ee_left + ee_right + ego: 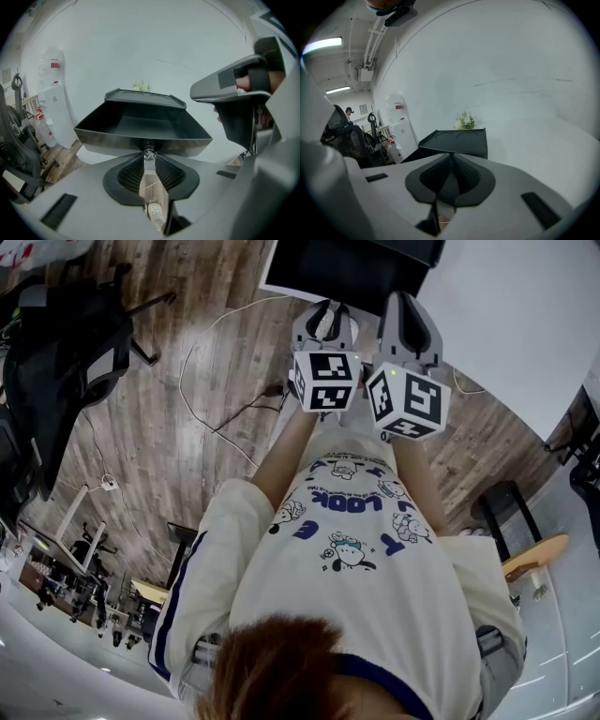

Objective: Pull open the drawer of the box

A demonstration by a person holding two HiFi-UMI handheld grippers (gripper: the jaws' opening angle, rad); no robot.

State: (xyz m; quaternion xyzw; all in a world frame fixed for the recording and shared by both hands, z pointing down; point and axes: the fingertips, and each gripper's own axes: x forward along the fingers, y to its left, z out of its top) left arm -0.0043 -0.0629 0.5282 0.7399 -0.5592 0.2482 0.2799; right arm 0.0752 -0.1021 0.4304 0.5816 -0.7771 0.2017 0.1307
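A box (352, 268) sits at the near edge of a table (525, 324), its drawer (140, 126) standing out toward the person, over the floor (187, 456). The left gripper (149, 158) is in front of the drawer, jaws closed on the knob (149, 152) at the middle of its front. The right gripper (451, 158) is just beside it on the right, jaws together. A plant (465, 121) stands behind the box. A chair (66, 352) stands well to the left, a cable (202, 399) lying between it and the grippers.
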